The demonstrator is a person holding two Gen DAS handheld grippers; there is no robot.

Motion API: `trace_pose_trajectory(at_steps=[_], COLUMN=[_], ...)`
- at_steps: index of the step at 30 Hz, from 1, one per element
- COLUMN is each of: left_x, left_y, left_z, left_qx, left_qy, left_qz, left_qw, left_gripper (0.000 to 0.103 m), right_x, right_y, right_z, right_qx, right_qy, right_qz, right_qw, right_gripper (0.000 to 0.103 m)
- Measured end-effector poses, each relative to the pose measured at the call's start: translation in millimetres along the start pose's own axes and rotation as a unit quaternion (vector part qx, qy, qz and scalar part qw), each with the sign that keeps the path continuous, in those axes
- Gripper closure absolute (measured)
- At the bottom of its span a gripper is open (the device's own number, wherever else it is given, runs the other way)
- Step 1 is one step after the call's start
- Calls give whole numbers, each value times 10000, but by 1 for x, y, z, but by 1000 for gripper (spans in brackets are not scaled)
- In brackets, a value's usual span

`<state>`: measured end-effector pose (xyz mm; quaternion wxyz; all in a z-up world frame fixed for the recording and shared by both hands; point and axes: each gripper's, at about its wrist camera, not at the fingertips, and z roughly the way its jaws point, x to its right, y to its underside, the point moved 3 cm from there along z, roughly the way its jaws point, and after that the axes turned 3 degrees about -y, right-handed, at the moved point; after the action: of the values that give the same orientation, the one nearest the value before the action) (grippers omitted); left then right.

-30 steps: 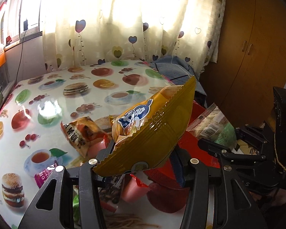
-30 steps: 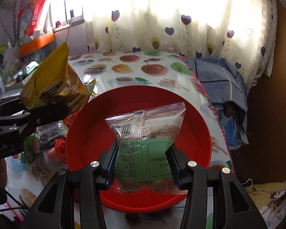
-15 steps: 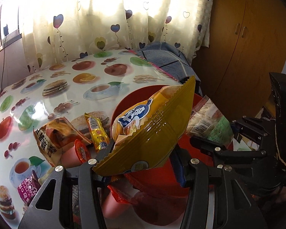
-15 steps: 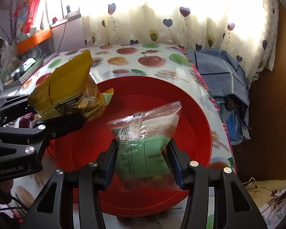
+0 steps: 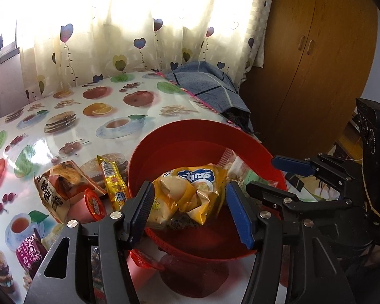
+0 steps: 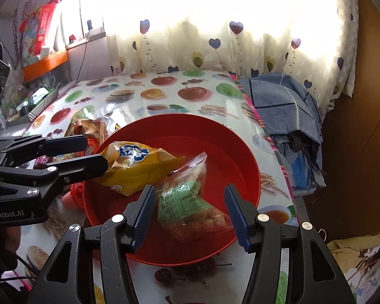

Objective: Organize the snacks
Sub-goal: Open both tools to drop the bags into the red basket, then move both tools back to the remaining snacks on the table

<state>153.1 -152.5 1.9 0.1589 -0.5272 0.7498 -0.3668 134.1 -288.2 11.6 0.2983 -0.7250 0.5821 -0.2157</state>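
We find the left tongs (image 5: 190, 210) spread wide and holding nothing; the yellow snack bag (image 5: 190, 197) lies between their blue pads at frame centre, inside the red bowl (image 5: 197, 134). The right tongs (image 6: 191, 215) are likewise wide apart and empty, with the clear green-labelled packet (image 6: 187, 197) lying in the bowl between them, its upper corner resting against the yellow bag. Both tongs point down toward the bowl from the lower frame edge. More snacks (image 5: 63, 187) lie on the desk (image 5: 63, 131) at centre left, beside the bowl.
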Motion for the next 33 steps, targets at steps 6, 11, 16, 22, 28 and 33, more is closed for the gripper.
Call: trace_pose_trajectory(at_steps=[6, 11, 16, 22, 28, 33], left_x=[-6, -17, -29, -48, -67, -84], left_y=[3, 9, 19, 36, 48, 59], left_z=[-13, -28, -38, -53, -72, -84], left_qx=[53, 120, 100, 109, 232, 269], left_qy=[23, 1, -204, -437, -661, -889], left_qz=[-204, -410, -549, -691, -914, -1073], left_qw=[9998, 9991, 9982, 9966, 9933, 9899], left_gripper=[43, 43, 43, 43, 43, 43], right_x=[-9, -21, -37, -56, -74, -88], right_y=[0, 1, 1, 2, 3, 3], right_z=[-9, -15, -18, -21, -22, -22], right_qx=[64, 123, 134, 173, 202, 215], right_qy=[-76, -192, -378, -589, -773, -918], right_qz=[-29, -87, -175, -314, -490, -584], right_qw=[9999, 9997, 9990, 9976, 9956, 9938], right_gripper=[47, 47, 47, 47, 47, 47])
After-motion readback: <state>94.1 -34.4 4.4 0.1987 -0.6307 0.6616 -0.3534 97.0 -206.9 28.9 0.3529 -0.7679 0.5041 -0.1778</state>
